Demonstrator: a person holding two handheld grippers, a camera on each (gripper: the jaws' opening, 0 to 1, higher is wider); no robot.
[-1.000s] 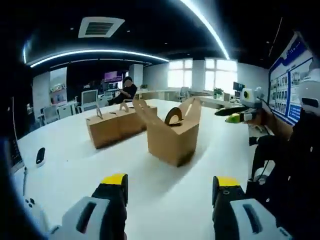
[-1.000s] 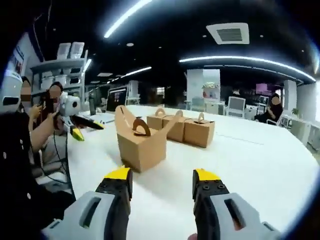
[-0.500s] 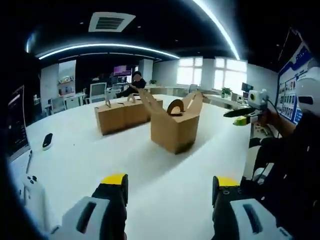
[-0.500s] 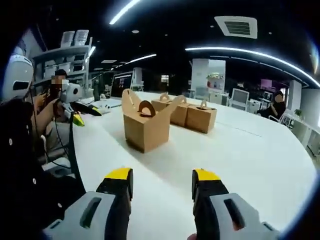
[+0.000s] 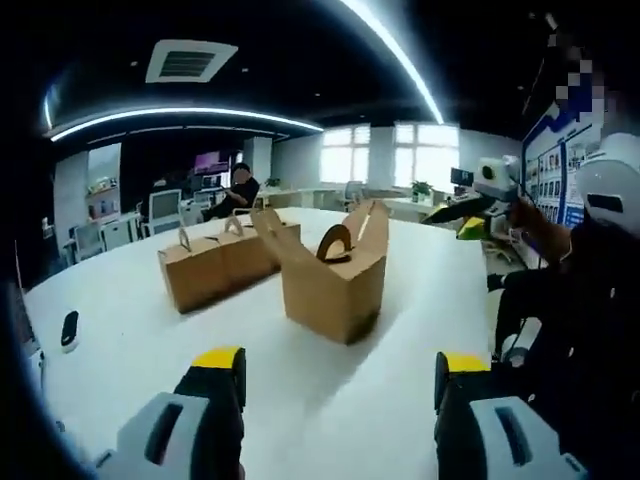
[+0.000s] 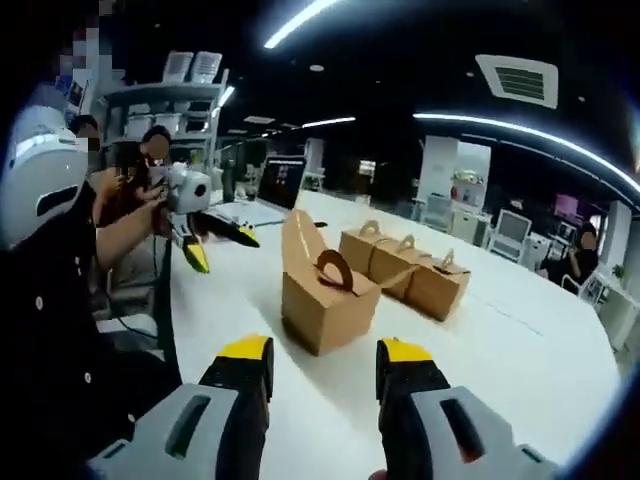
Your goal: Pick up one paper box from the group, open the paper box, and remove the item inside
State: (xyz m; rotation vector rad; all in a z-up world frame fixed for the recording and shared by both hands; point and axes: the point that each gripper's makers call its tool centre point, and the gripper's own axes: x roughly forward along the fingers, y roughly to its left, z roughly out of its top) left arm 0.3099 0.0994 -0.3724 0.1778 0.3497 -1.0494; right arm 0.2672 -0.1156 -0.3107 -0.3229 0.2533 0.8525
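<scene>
Both views shifted, cameras moved; box (image 5: 333,283) unmoved on bench (image 5: 130,330), flaps open, near closed boxes (image 5: 215,262); left gripper (image 5: 340,375) and right gripper (image 6: 322,362) jaws apart, empty; box lies straight ahead of both, well apart; neither clearly nearer.
</scene>
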